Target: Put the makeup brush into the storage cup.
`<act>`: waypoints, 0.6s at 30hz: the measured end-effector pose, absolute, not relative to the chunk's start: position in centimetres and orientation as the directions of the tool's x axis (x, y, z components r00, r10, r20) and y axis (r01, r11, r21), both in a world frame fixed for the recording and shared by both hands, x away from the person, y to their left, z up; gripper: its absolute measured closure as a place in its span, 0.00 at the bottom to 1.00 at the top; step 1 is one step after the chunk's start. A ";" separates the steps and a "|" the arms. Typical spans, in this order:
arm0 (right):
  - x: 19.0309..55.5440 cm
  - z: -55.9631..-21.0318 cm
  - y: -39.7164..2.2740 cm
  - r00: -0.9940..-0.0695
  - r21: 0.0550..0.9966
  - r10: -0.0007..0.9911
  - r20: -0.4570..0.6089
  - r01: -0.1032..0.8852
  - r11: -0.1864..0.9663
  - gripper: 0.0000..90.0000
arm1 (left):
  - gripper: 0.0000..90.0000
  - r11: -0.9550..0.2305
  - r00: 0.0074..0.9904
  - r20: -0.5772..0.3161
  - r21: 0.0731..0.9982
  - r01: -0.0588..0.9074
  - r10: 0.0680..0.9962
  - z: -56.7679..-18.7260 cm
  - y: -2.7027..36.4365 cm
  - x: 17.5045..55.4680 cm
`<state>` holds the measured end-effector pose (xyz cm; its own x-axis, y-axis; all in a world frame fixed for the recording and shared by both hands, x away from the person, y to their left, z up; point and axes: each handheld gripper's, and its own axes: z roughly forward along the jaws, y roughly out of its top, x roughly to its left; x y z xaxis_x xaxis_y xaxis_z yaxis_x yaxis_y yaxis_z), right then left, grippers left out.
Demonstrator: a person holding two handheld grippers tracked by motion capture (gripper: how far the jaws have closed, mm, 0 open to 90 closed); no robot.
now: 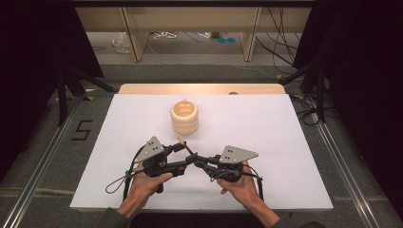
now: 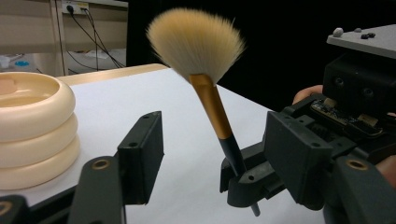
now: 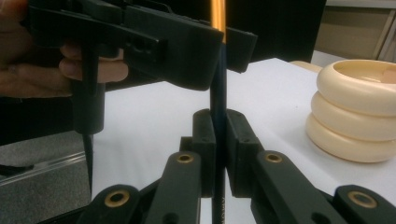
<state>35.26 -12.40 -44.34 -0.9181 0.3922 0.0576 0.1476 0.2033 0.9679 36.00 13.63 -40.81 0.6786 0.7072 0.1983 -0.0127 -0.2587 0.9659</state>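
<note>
Clearly the right gripper is pinching the dark lower handle of a brush, its jaws pressed together on it, so the brush stands almost upright between the two hands, bristles up and leaning a little toward the holder. Facing it, the left gripper has its jaws spread on both sides of the same handle, and they do not press it yet. Both are very near, but only the right one holds. The long axis of the brush is nearly vertical, so I think the left jaws must meet it from the side, across the handle. Farther out on the white surface stands a cream ringed holder, well apart from both grippers, toward the far edge.
</note>
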 end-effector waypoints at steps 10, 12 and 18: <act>35.1 -44.3 -12.2 -0.918 0.969 0.393 0.050 0.140 0.202 0.94 | 0.55 -0.248 0.677 0.198 0.968 -0.023 0.709 -41.0 13.8 36.2; 35.1 -44.3 -12.2 -0.920 0.971 0.388 0.054 0.139 0.196 0.94 | 0.57 -0.243 0.679 0.195 0.970 -0.026 0.707 -41.0 13.7 36.2; 35.2 -44.3 -12.2 -0.922 0.973 0.385 0.045 0.128 0.193 0.94 | 0.62 -0.241 0.677 0.196 0.970 -0.028 0.710 -41.0 13.7 36.2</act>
<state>35.17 -12.17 -44.25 -0.9219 0.3847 0.0451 0.1283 0.1935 0.9727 36.16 13.65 -41.00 0.6768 0.7096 0.1960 -0.0281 -0.2411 0.9701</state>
